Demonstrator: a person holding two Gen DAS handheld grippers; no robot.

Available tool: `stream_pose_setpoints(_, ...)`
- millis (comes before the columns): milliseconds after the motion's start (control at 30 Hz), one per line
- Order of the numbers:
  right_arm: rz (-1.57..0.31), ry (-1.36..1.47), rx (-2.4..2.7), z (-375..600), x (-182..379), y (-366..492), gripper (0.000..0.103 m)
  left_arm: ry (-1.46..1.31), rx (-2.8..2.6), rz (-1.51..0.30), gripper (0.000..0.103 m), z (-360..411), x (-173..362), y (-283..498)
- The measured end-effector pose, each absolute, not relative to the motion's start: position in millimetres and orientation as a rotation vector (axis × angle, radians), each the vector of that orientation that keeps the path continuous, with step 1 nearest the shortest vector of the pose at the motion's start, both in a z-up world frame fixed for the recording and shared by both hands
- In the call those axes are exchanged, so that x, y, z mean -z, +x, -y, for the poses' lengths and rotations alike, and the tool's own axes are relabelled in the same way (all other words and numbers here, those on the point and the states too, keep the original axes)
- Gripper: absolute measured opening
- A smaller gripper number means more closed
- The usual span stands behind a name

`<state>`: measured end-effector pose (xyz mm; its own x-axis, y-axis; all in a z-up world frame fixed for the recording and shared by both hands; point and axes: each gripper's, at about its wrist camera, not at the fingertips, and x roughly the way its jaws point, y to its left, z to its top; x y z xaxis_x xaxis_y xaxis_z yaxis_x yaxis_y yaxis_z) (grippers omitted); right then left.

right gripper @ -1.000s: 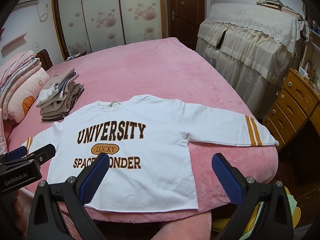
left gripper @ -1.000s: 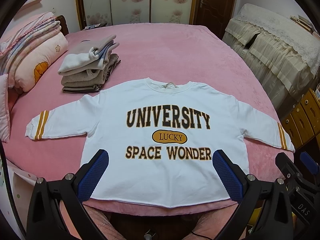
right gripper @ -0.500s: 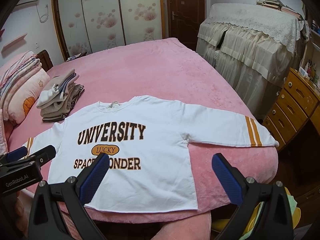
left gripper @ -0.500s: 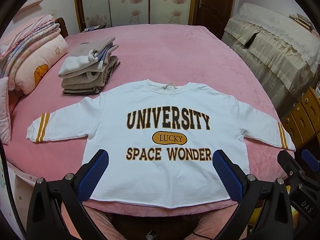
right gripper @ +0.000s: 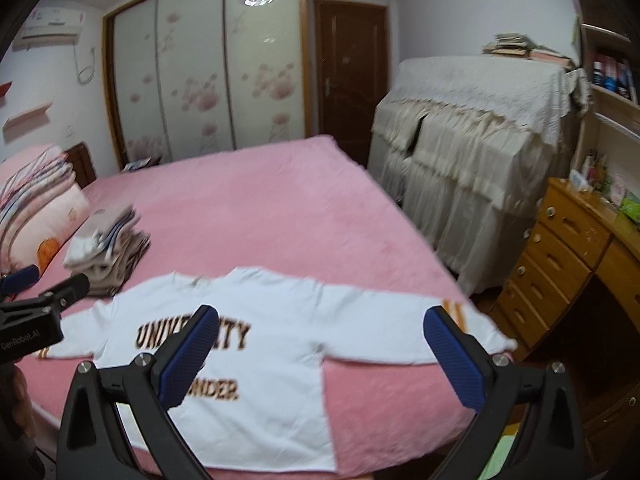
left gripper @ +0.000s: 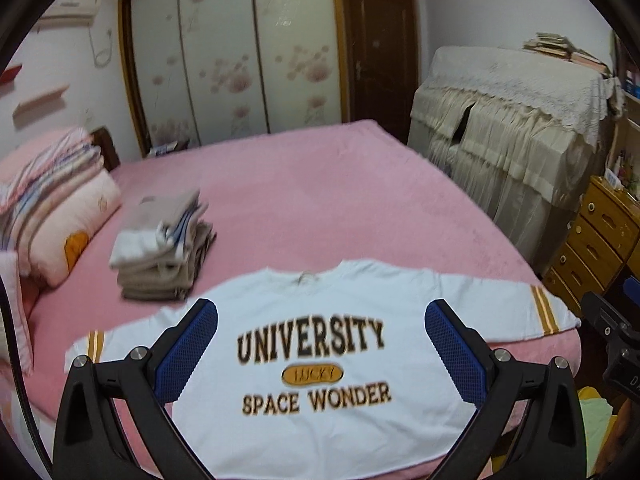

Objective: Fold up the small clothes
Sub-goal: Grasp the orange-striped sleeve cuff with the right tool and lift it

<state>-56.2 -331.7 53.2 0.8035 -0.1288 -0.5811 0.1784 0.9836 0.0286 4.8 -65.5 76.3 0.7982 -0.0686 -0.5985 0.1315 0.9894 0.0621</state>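
A white long-sleeved sweatshirt printed "UNIVERSITY" (left gripper: 320, 320) is spread flat on the pink bed (left gripper: 320, 200), below and ahead of the wide-open, empty left claw (left gripper: 320, 356) and right claw (right gripper: 320, 356)

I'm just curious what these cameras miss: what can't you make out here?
- Sweatshirt print: in the right wrist view, a finger covers middle letters.
- Its hem: left wrist view, hidden behind the left hand-held gripper.
- Folded pile: blurred in both views, garments uncountable.

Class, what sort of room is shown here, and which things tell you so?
Most likely a home bedroom: a wide bed with a pink cover, floral sliding wardrobe doors, and a wooden chest of drawers.
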Motion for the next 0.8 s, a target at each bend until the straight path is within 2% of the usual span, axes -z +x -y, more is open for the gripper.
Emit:
stream_pose_setpoints(200,-0.558,0.095,0.268,387,-68,-57,0.103,0.127,0.194,-0.571,0.103,115,-92,25)
stream_pose_setpoints(433,-0.570,0.154,0.392,468,-55,-47,0.103,0.113,0.324,-0.645,0.103,189,-63,70)
stream_pose_setpoints(567,-0.651,0.275,0.448,533,-21,-36,0.099,0.125,0.352,-0.696,0.103,230,-27,98)
stream_pose_setpoints(800,-0.831,0.470,0.508,611,70,-30,0.082,0.104,0.456,-0.806,0.103,290,58,126)
